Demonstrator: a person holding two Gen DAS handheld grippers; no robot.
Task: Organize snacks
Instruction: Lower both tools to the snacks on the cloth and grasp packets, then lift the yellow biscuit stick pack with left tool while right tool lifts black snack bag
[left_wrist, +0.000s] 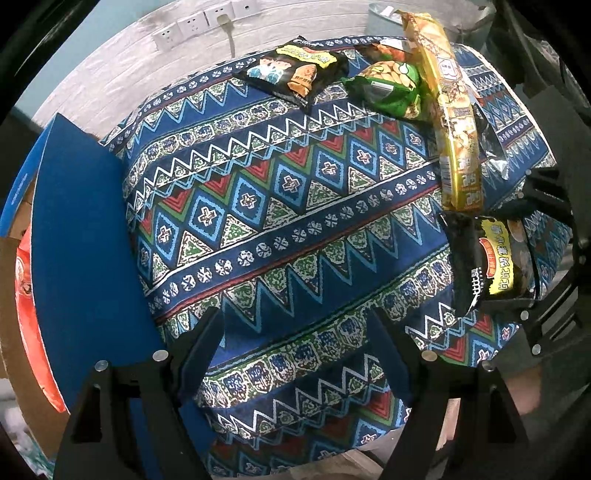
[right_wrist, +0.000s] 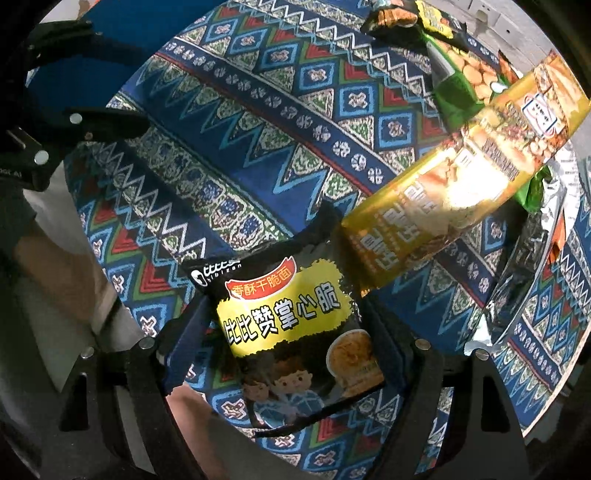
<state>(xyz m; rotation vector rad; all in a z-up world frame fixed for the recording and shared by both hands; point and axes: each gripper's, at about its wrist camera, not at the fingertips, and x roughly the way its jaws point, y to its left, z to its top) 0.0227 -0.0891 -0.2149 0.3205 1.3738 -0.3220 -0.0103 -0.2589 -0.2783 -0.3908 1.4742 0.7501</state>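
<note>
Item, pick-up step: black-and-yellow noodle snack packet (right_wrist: 295, 332) on the patterned tabletop (left_wrist: 295, 206) beside the long gold packet (right_wrist: 443, 206), between the spread right hand-held gripper (right_wrist: 291, 354), not yet pinched; left hand-held gripper (left_wrist: 295, 354) spread, empty; next, presumably closing and carrying to the blue-flapped box (left_wrist: 85, 229).

A white textured wall (left_wrist: 110, 74) with a row of sockets (left_wrist: 205, 20) is seen at upper left; a patterned tablecloth (left_wrist: 295, 221) fills the centre.
</note>
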